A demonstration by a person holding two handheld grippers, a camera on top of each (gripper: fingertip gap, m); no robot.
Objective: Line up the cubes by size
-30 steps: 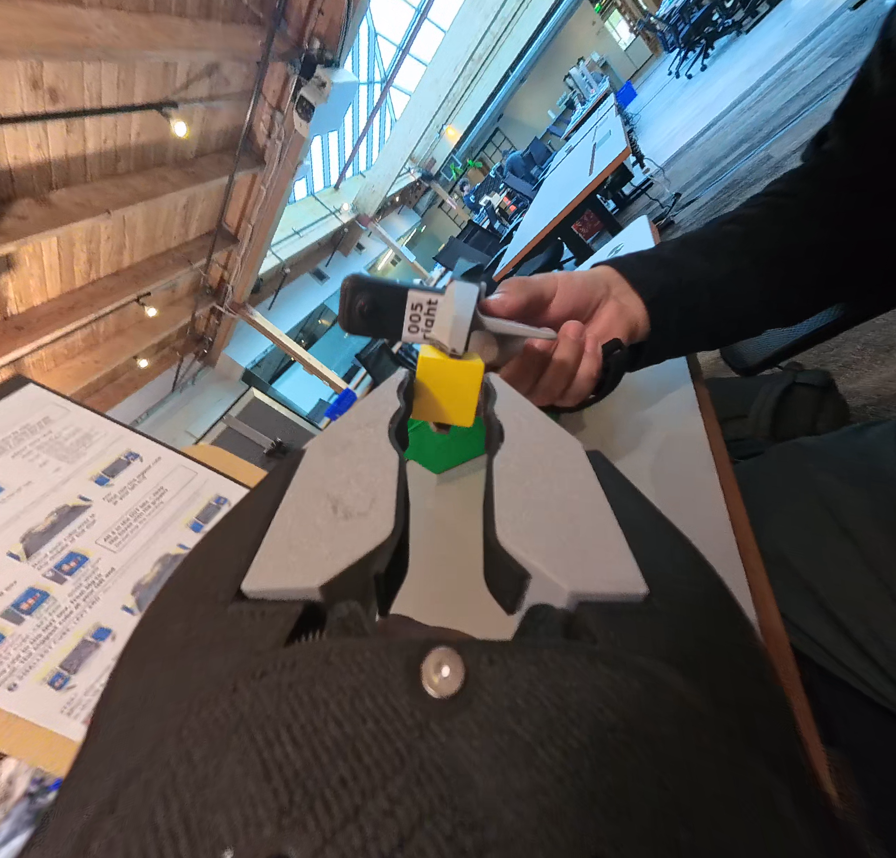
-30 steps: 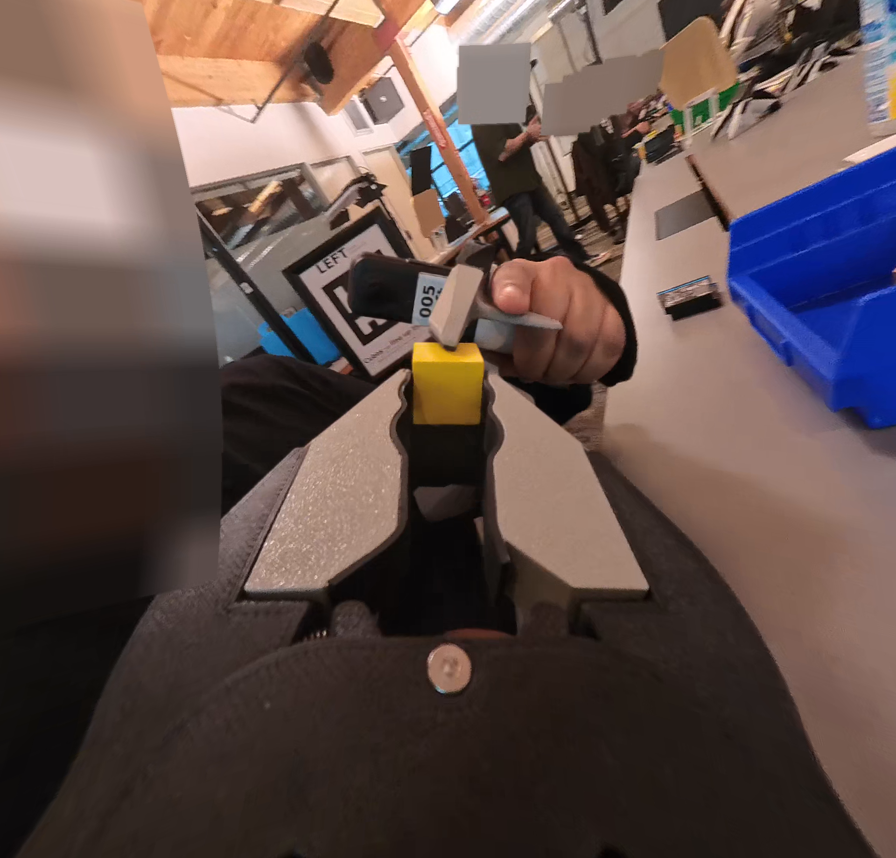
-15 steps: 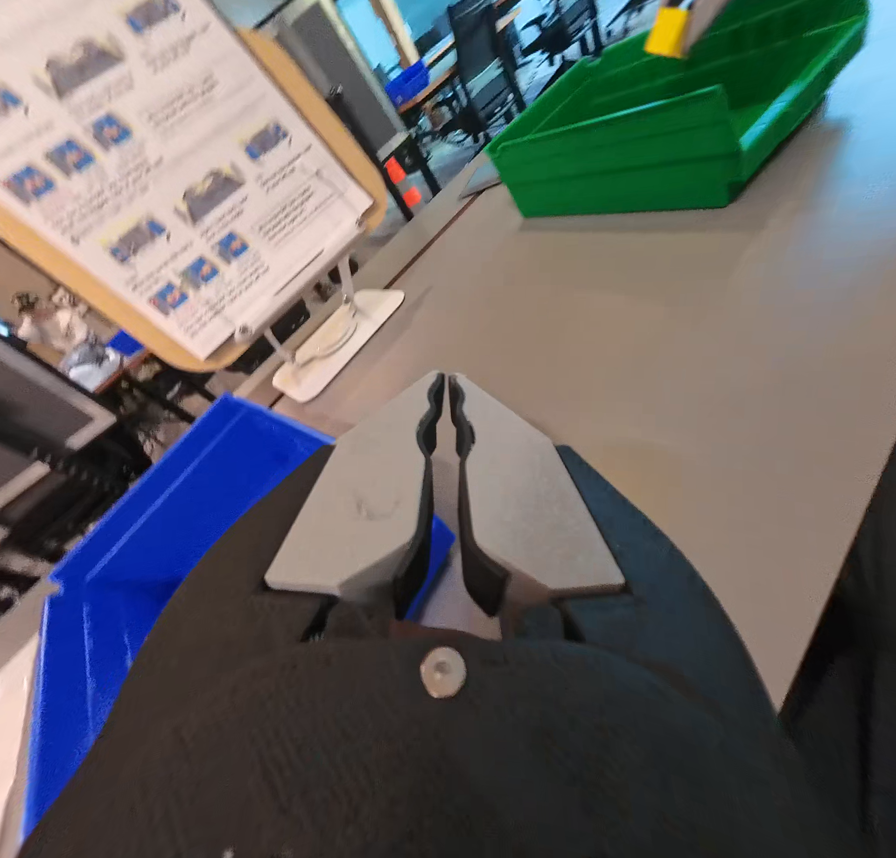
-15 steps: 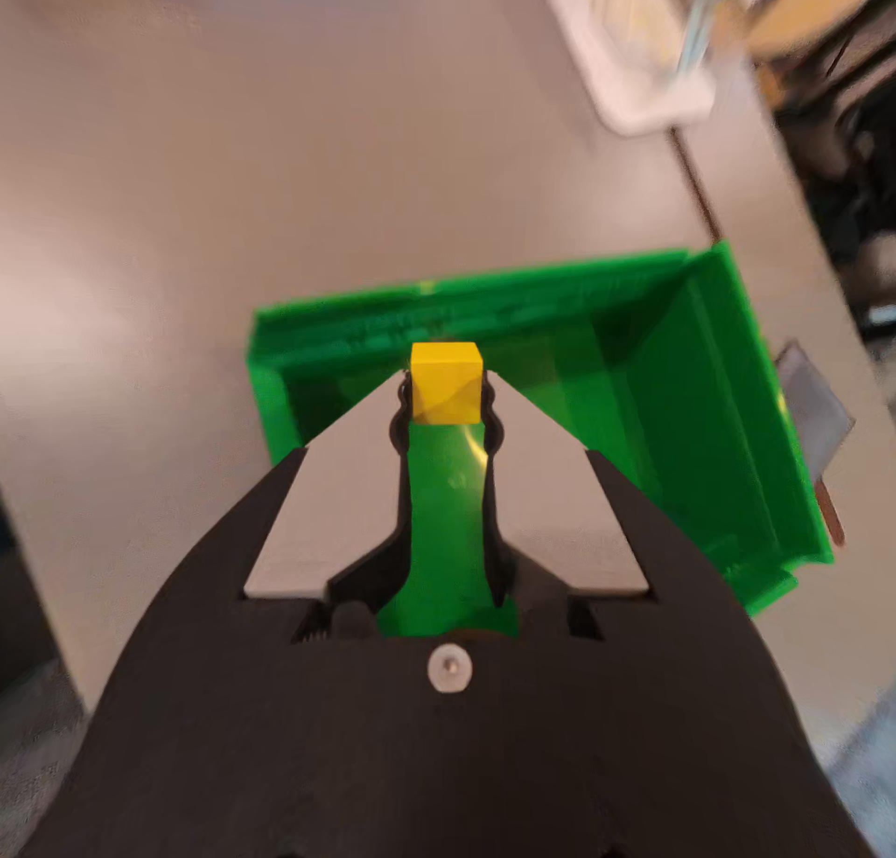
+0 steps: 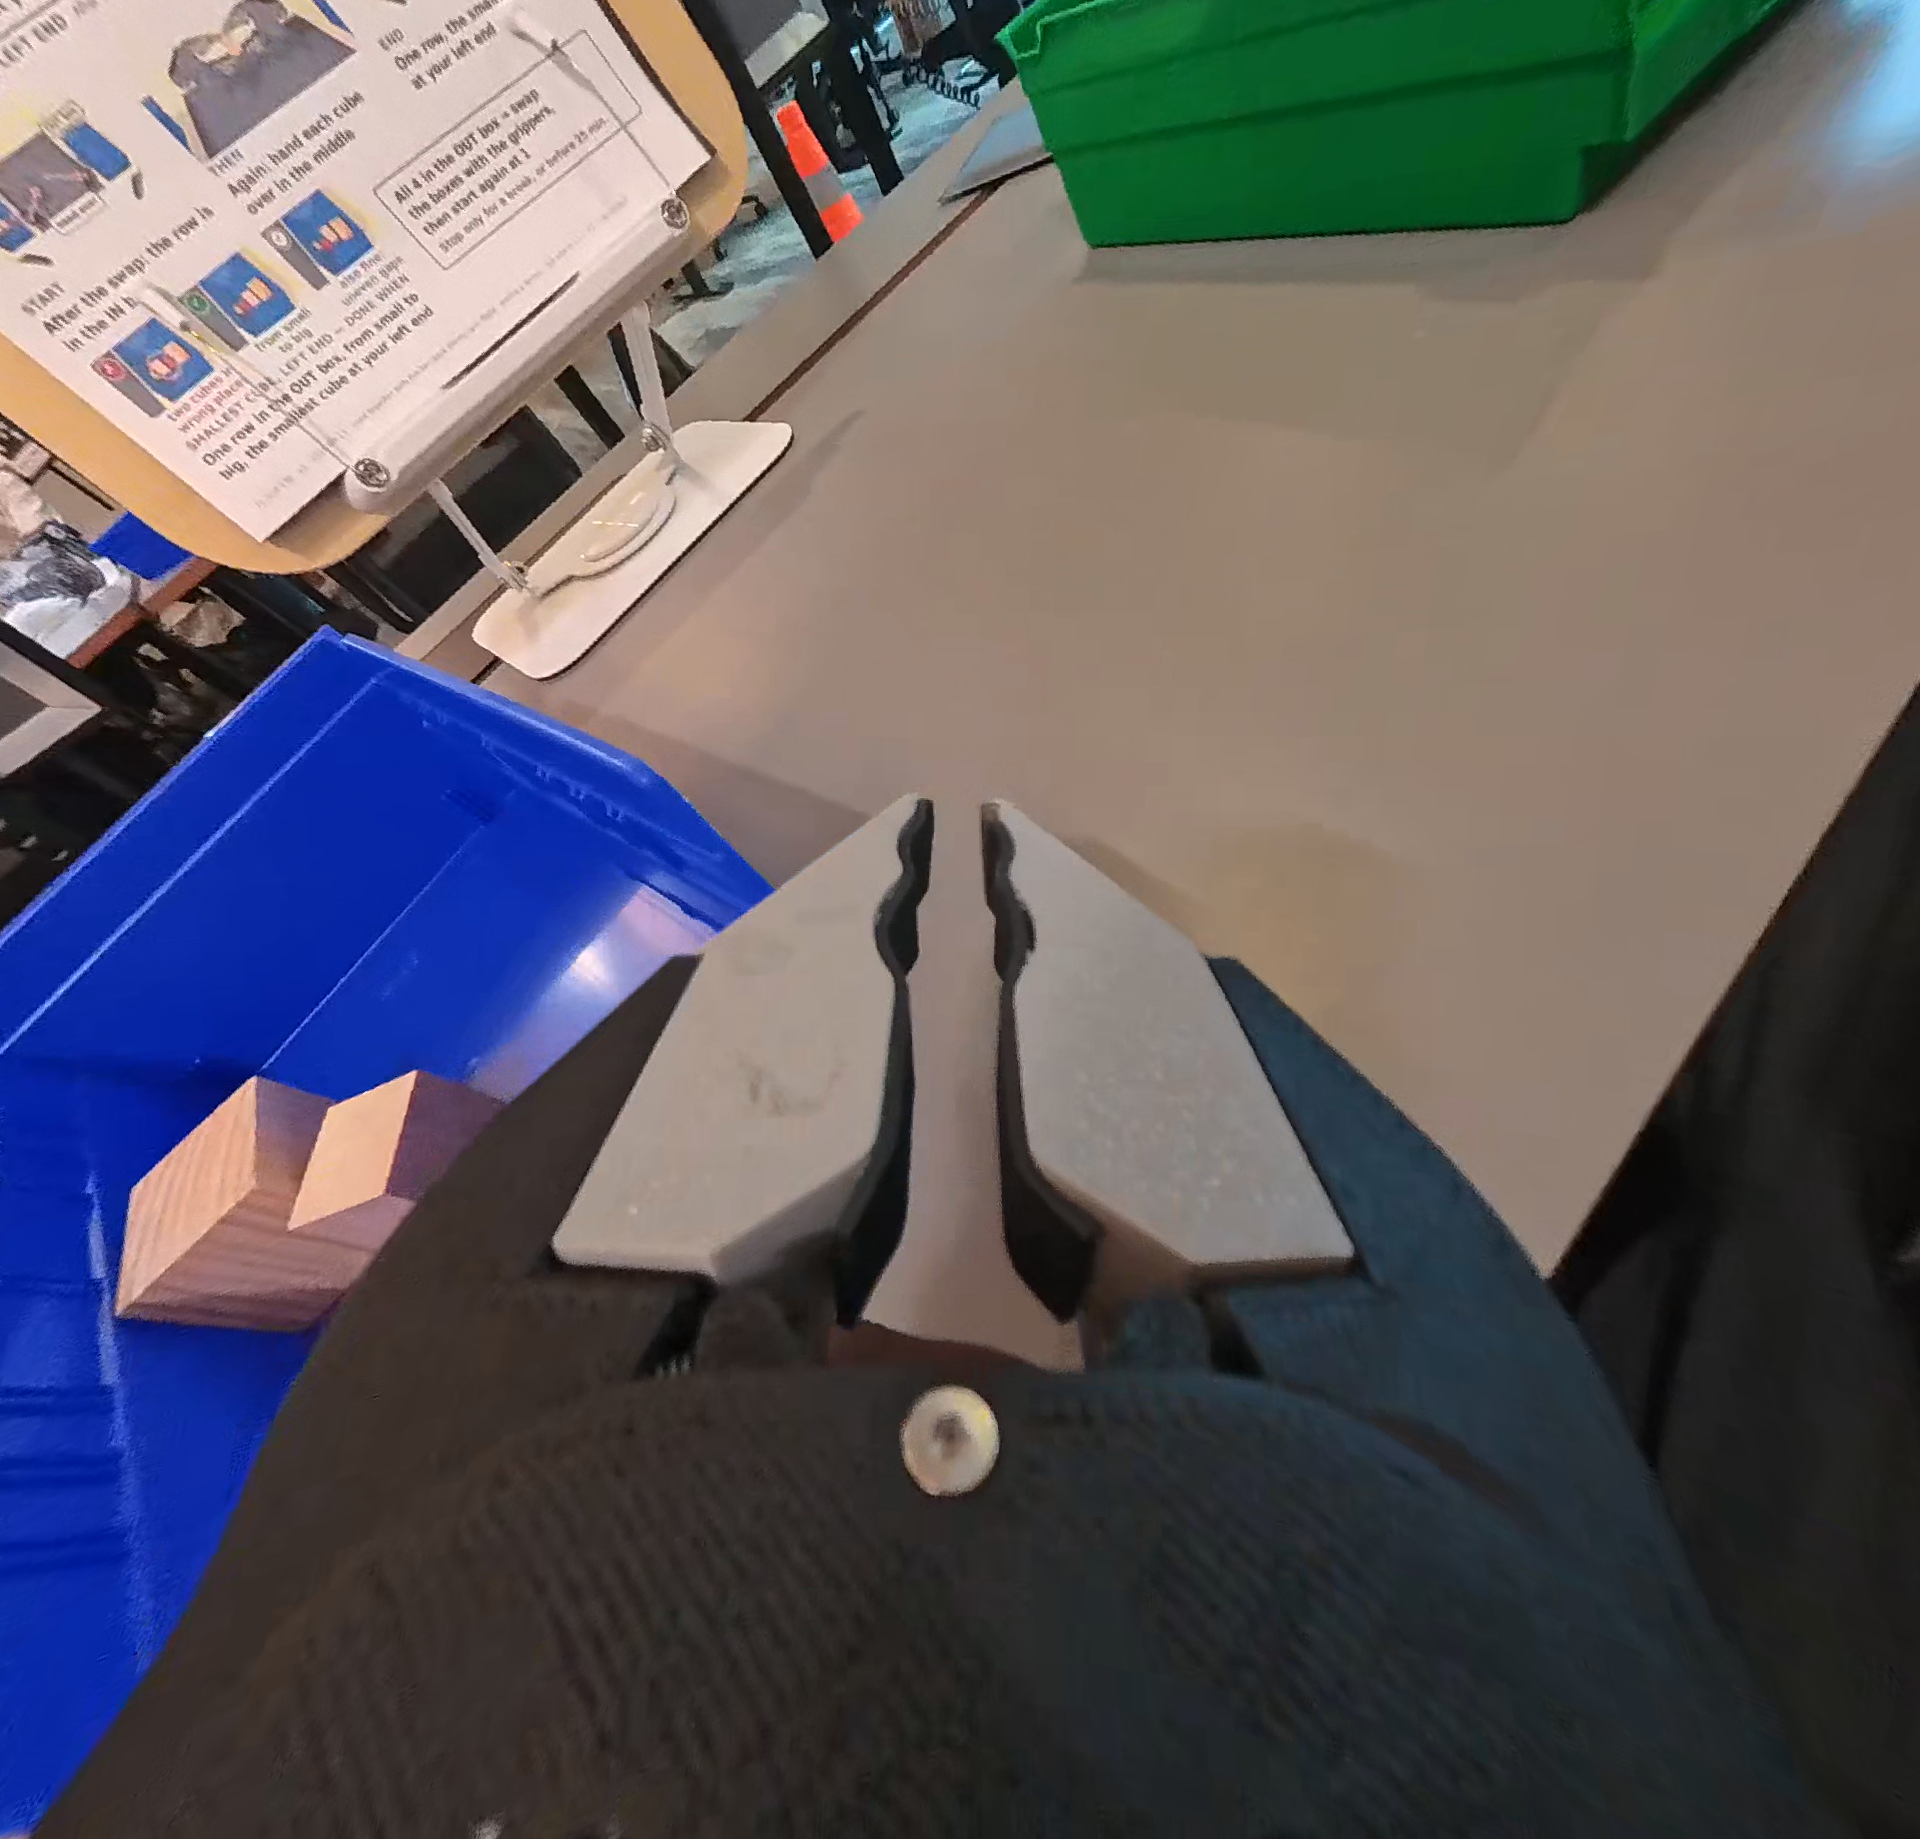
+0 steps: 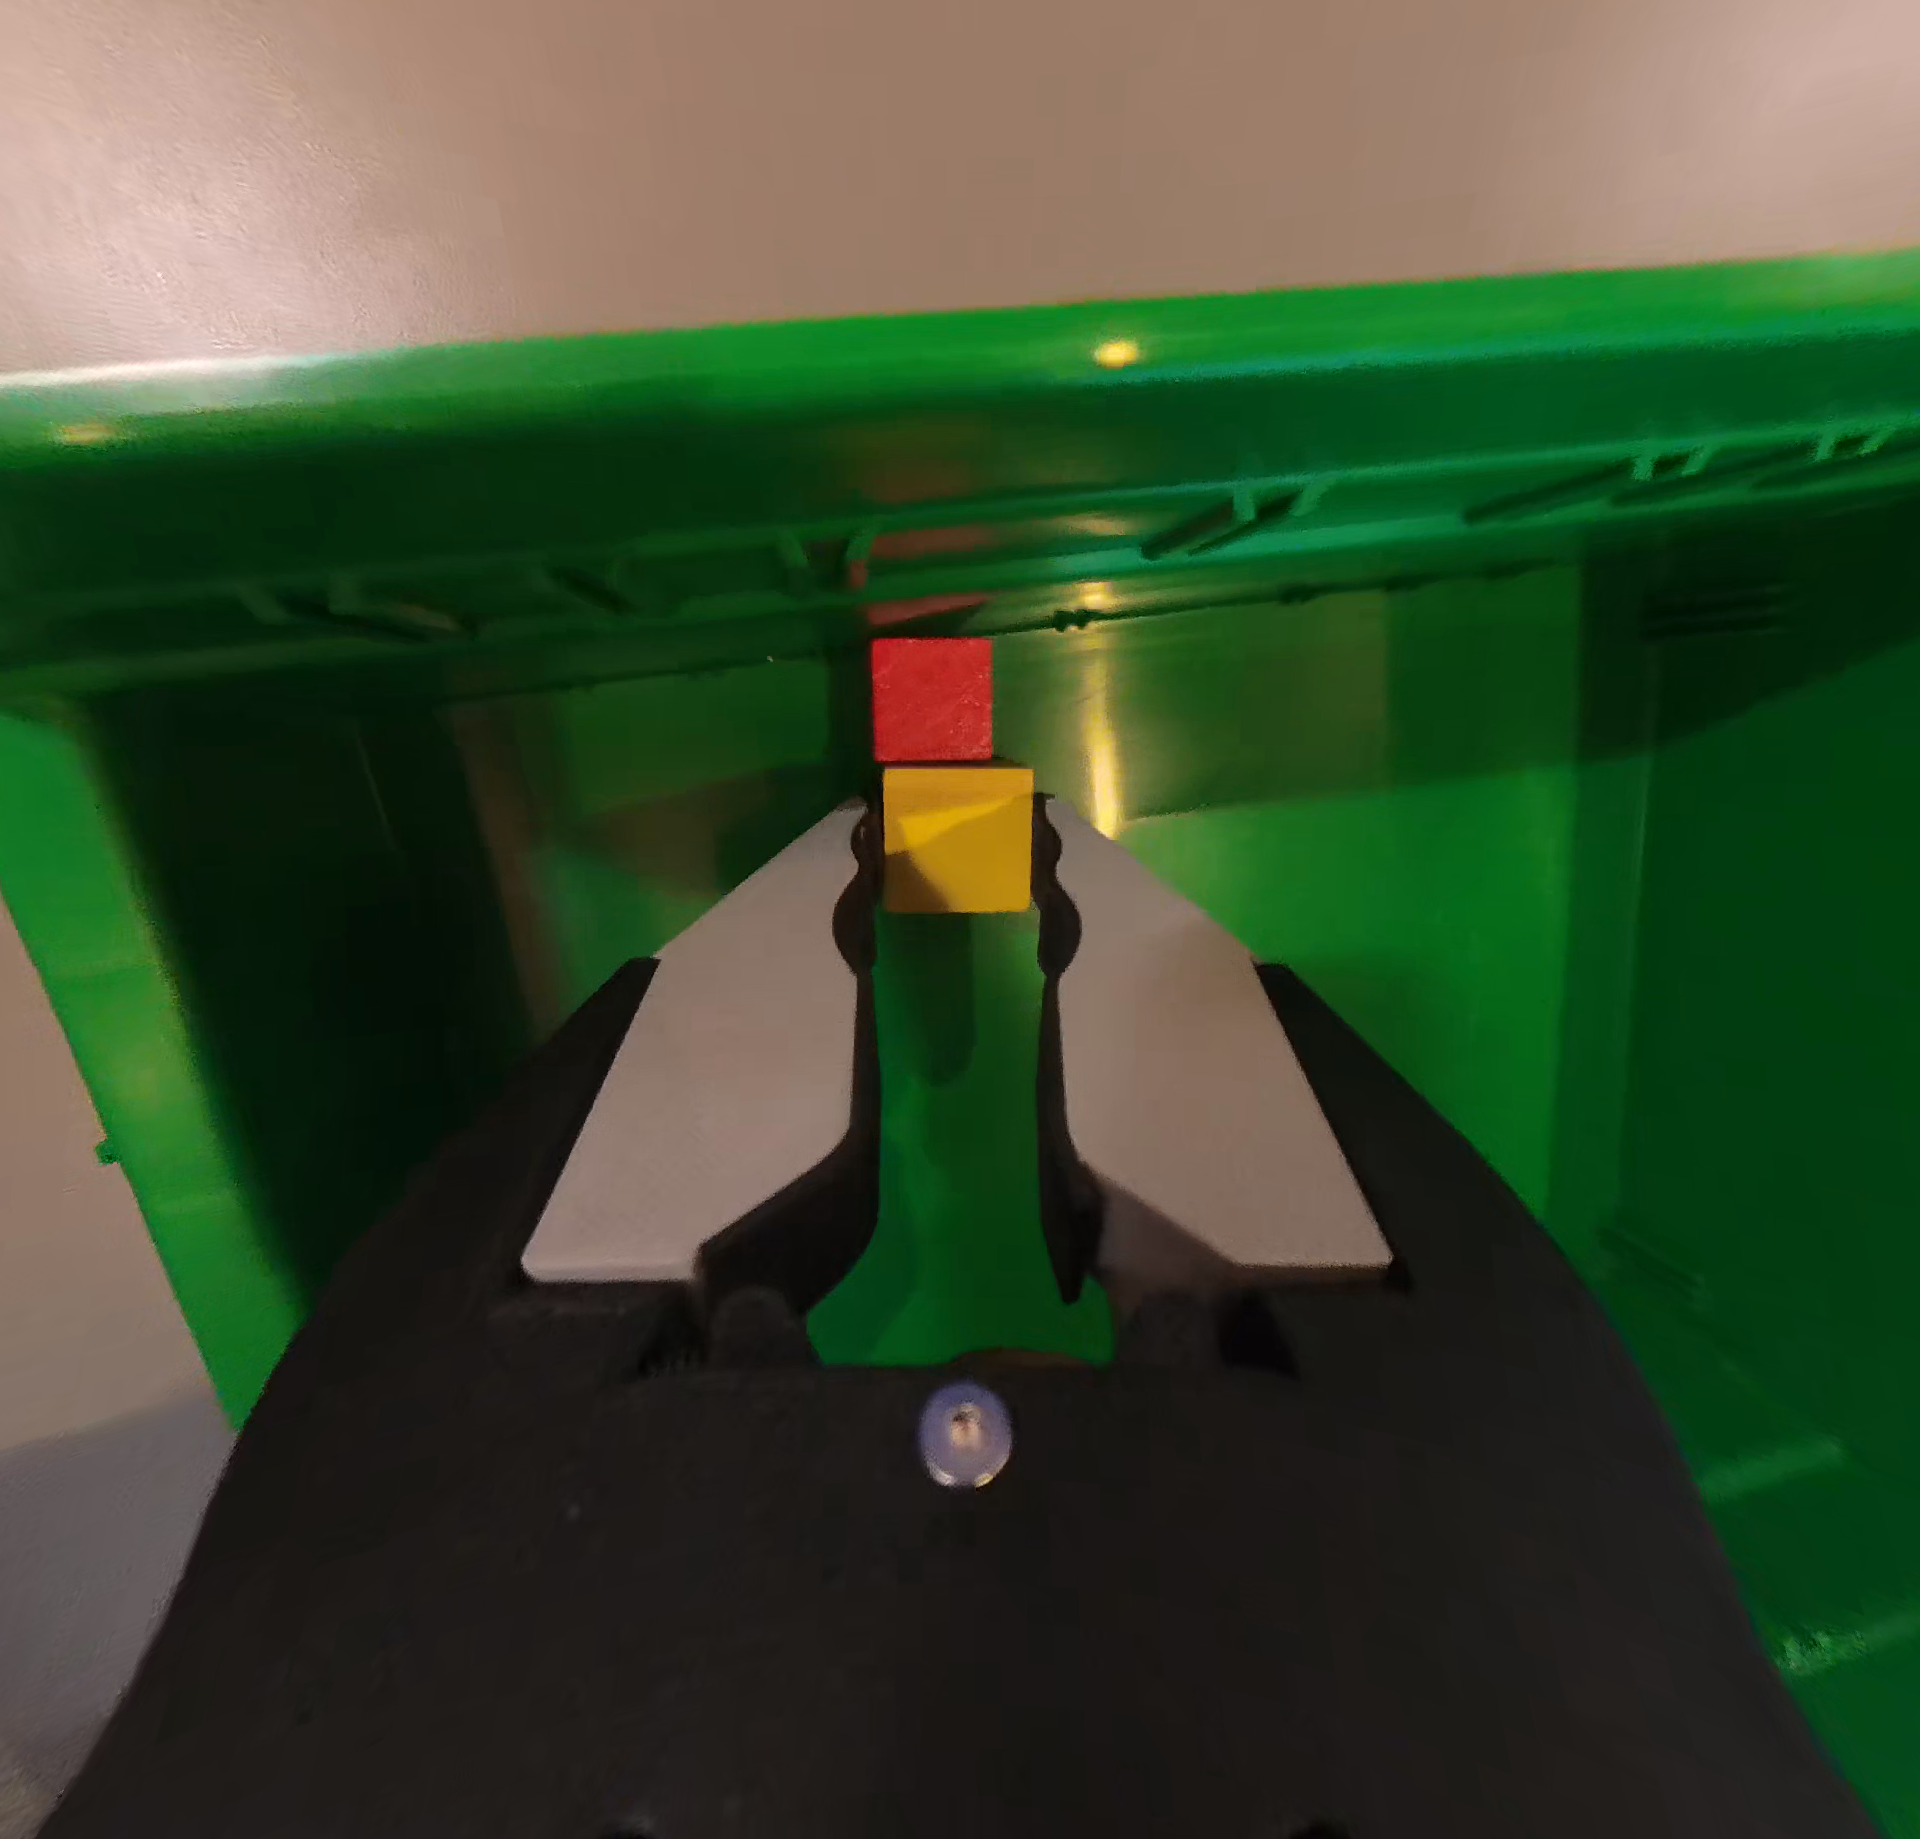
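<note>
A yellow cube [image 6: 957, 839] sits between the grey fingers [image 6: 727, 1041] of the right claw [image 6: 957, 833], a red cube [image 6: 931, 698] just past it, green bin [image 6: 1351, 958] all around. Left of the left claw [image 5: 956, 823]: blue bin [image 5: 343, 854], pale wood-grain blocks [image 5: 249, 1228].

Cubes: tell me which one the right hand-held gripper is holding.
The yellow cube, pinched between the fingertips of the right hand-held gripper inside the green bin. The red cube sits free just beyond it; the wooden cubes lie in the blue bin.
</note>
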